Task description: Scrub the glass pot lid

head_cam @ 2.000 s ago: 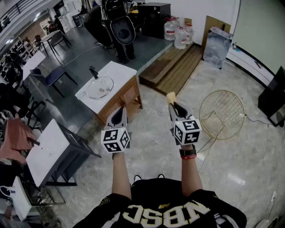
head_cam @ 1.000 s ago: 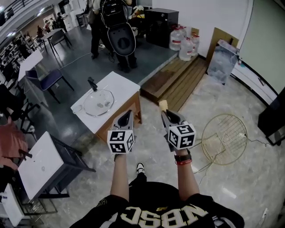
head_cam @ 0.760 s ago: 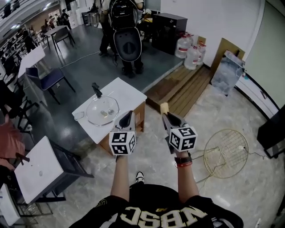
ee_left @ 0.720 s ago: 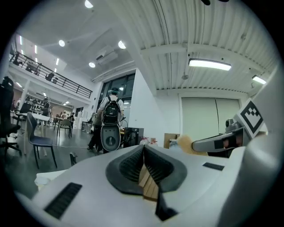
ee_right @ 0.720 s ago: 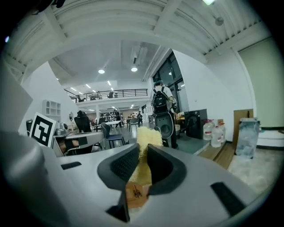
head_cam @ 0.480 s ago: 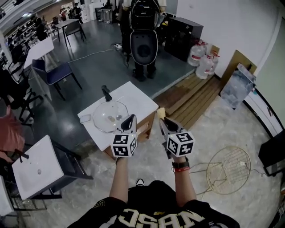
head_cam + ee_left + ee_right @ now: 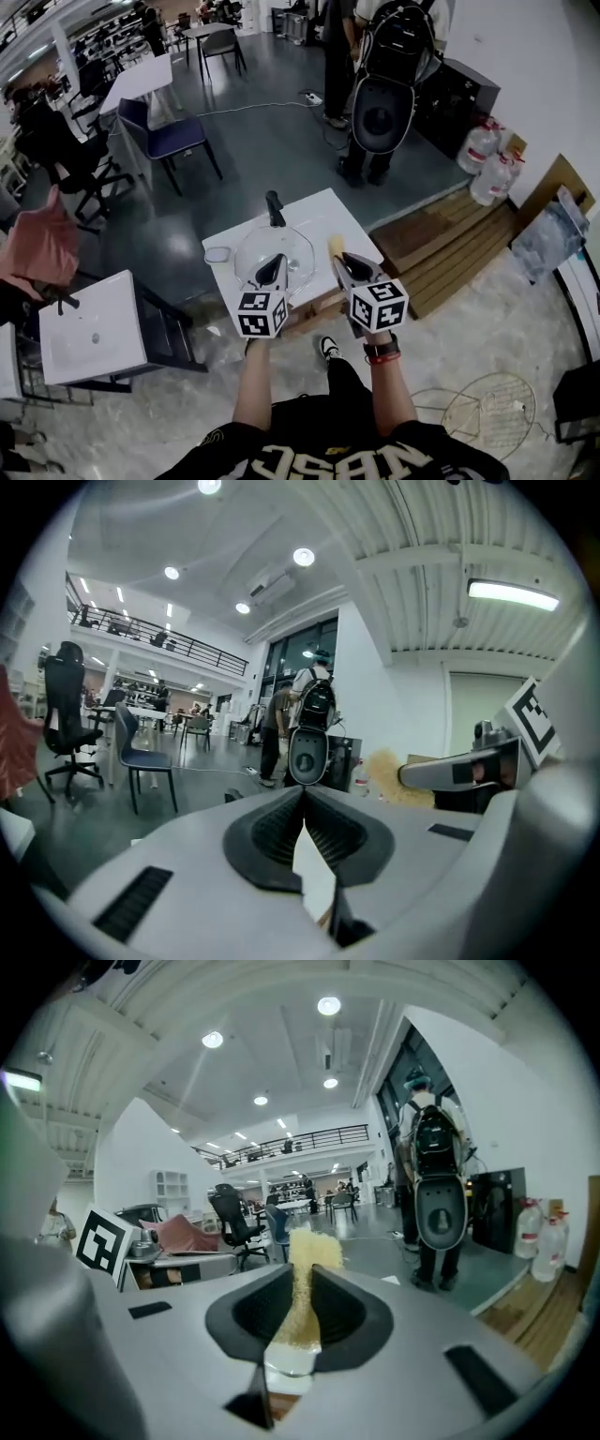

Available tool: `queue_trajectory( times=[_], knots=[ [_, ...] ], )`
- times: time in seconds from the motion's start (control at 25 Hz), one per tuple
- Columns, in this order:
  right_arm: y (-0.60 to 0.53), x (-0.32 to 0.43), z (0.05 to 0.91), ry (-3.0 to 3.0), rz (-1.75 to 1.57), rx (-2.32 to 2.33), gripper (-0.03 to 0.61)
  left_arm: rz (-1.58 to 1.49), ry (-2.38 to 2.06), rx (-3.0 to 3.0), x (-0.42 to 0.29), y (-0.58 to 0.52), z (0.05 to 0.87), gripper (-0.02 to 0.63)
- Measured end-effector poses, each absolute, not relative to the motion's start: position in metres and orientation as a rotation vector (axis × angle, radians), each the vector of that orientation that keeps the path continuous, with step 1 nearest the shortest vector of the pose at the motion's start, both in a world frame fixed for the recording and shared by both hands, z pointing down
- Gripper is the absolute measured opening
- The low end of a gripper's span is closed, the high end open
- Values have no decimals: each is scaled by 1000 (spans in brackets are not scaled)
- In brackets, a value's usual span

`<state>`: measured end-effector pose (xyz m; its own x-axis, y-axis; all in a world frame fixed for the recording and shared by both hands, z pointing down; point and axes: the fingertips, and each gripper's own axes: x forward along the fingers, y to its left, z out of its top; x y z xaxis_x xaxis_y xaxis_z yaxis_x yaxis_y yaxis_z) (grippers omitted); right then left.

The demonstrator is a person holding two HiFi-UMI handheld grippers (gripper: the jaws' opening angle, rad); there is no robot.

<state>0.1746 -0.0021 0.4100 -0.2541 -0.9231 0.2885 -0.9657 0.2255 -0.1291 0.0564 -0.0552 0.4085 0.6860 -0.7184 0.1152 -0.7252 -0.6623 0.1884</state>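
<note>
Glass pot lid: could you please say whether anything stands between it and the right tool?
Nothing visible does: the right tool, shut on a yellow sponge, hangs right of the lid, only bare table between.

Approach logged. The white table (image 7: 314, 214), formerly well ahead and to the left, now lies directly under both grippers. In the head view the left gripper (image 7: 275, 259) overlaps the glass pot lid (image 7: 292, 246). The sponge (image 7: 335, 245) sits over the table's right edge. The wire rack (image 7: 487, 412) is now behind, right.

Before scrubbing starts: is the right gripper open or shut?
Shut: the right gripper clamps the yellow sponge, which pokes past its jaws.
</note>
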Motion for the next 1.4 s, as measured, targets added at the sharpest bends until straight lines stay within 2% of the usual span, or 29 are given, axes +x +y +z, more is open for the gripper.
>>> queue_trajectory(
  times=[0.2,0.48,0.88,1.4],
  knots=[
    [-85,150,402,-2492,396,1590,69,32,-1383,2584,25,-115,402,17],
    [-157,136,388,-2648,342,1301,69,22,-1625,2450,19,-157,403,17],
    [-186,103,436,-2727,486,932,71,111,-1887,2177,-13,-155,437,17],
    [-206,59,508,-2608,599,826,71,253,-1815,2082,-47,-182,502,17]
  ],
)
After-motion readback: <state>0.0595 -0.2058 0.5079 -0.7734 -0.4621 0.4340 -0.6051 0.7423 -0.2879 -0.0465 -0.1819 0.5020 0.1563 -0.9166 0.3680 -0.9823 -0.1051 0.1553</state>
